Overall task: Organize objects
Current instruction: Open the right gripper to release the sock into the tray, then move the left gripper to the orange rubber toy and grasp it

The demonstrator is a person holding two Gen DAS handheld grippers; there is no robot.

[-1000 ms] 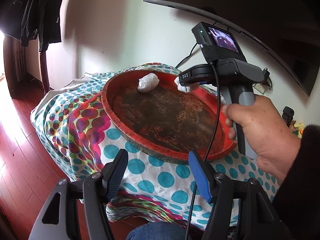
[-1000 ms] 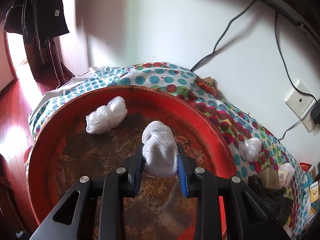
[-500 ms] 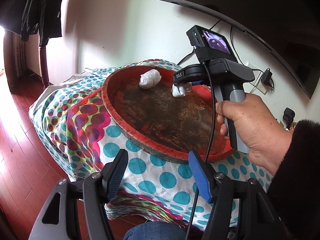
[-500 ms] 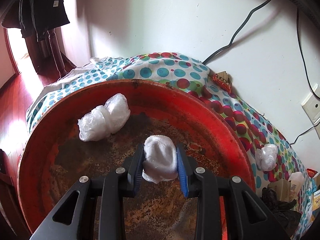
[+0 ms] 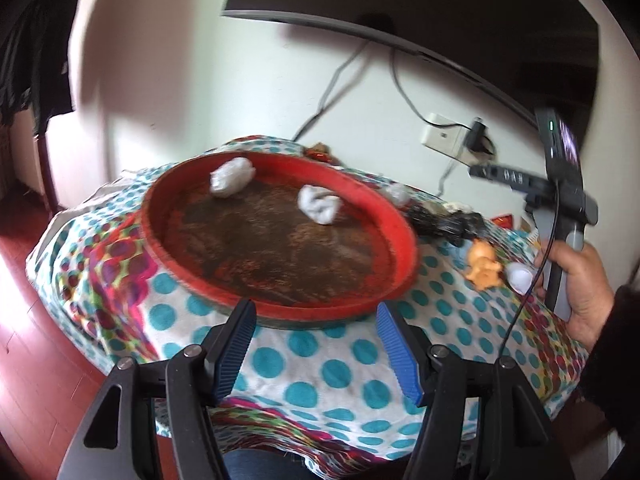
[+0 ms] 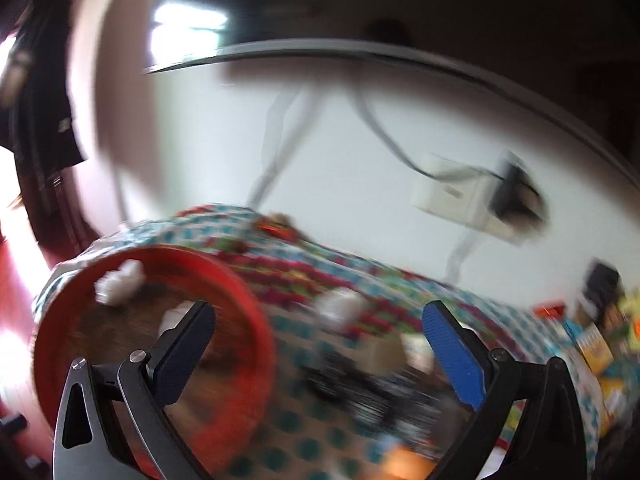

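Note:
A round red tray [image 5: 400, 224] with a dark worn bottom sits on a polka-dot cloth [image 5: 320, 372]. In it lie a white plastic bundle [image 5: 232, 176] at the far rim and a white rolled sock [image 5: 320, 204] to its right. My left gripper [image 5: 316, 352] is open and empty, just in front of the tray's near rim. My right gripper [image 6: 320, 344] is open and empty, lifted to the right of the tray [image 6: 256, 312]; its view is blurred. The plastic bundle [image 6: 120, 288] shows in the right wrist view too.
Right of the tray lie another white bundle [image 5: 398, 194], a black crumpled thing [image 5: 444, 224], an orange toy [image 5: 484, 264] and a white round object [image 5: 518, 276]. A wall socket [image 5: 444, 138] with cables and a dark screen [image 5: 400, 8] are behind. Red wood floor [image 5: 36, 360] lies left.
My right gripper opened and let go of the white sock, which now lies in the tray. It then lifted and swung away to the right. The left gripper barely moved.

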